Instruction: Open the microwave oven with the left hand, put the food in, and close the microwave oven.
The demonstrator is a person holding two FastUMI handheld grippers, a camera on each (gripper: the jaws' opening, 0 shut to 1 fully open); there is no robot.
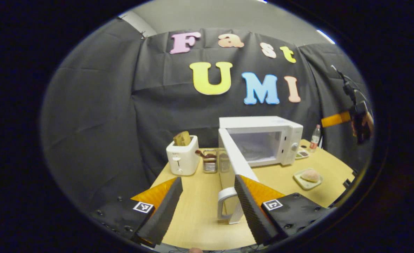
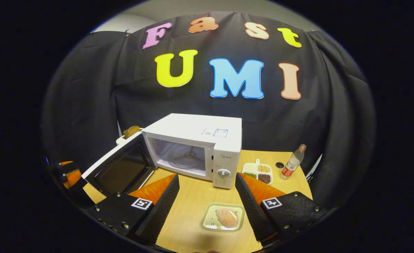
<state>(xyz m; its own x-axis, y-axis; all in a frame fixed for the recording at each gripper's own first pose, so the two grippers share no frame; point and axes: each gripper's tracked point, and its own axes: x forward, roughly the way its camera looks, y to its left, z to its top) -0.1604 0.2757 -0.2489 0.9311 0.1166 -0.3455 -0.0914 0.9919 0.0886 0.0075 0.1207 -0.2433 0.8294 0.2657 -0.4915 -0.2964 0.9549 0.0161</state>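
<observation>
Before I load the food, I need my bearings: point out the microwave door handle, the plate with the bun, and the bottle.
door handle (image 1: pixel 227 205), left gripper view, its curved grip.
plate (image 2: pixel 205 218), right gripper view, left rim.
bottle (image 2: pixel 292 165), right gripper view, its body.

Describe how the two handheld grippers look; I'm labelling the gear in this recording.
Each gripper has two long wedge-shaped fingers with ribbed inner faces, orange side panels, and black bolted base plates, each carrying a small square black-and-white marker. The left gripper and the right gripper look alike in their own views. In the left gripper view, the right gripper shows far off with an orange part and dark cables above it.
</observation>
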